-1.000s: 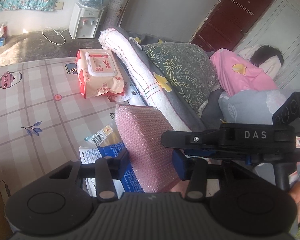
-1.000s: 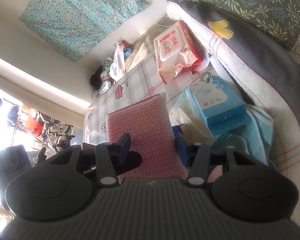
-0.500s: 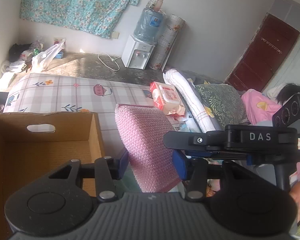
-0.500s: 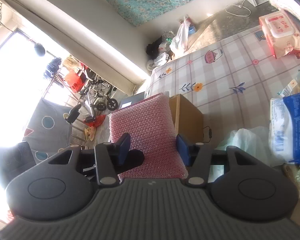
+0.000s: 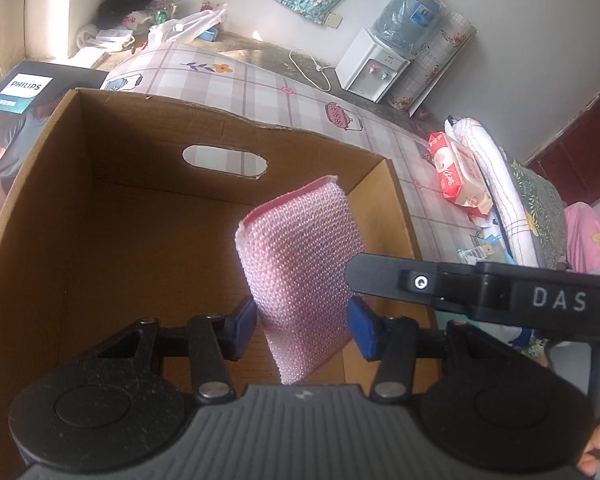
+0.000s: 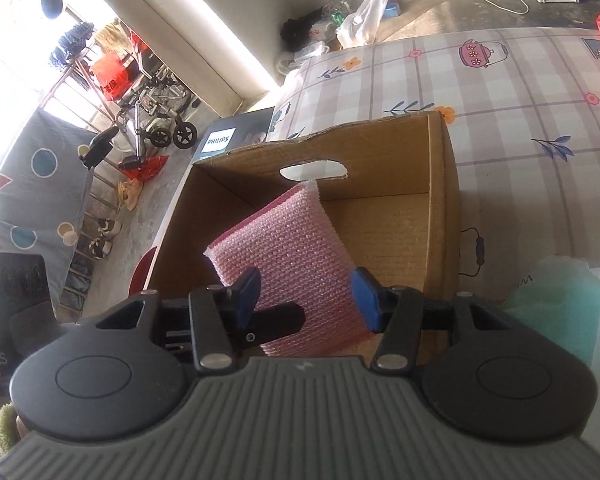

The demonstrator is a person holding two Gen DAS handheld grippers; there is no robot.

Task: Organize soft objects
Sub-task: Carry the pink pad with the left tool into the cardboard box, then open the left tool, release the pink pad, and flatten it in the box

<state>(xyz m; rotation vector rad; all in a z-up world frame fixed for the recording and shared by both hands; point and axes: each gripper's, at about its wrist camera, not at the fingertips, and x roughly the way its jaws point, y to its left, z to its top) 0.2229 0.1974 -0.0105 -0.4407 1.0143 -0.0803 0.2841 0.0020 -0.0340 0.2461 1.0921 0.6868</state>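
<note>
Above the open cardboard box (image 5: 80,216), the pink bubble-wrap pad (image 5: 304,268) hangs upright between both tools, its lower part caught by their blue pads and its top edge tilting toward the box's far wall with the handle cutout; the left tool (image 5: 302,326) has the pad between its fingers, and its jaws are opening slightly at this moment, the left pad (image 5: 242,326) close against the pad's edge and the right one just beside it, so a firm squeeze cannot be confirmed; the right tool (image 6: 306,300) stands about half open with the same pad between its fingers (image 6: 366,298), which sit against its sides; in the left wrist view the right tool's black finger crosses in front from the right and reaches the pad's edge; the box interior shows bare brown cardboard; the box rests on a checked mattress (image 6: 520,92) printed with teapots and flowers; farther along the mattress lies a red pack of wet wipes (image 5: 462,172) beside a rolled white blanket (image 5: 496,184); a water dispenser (image 5: 376,64) stands against the wall.
</note>
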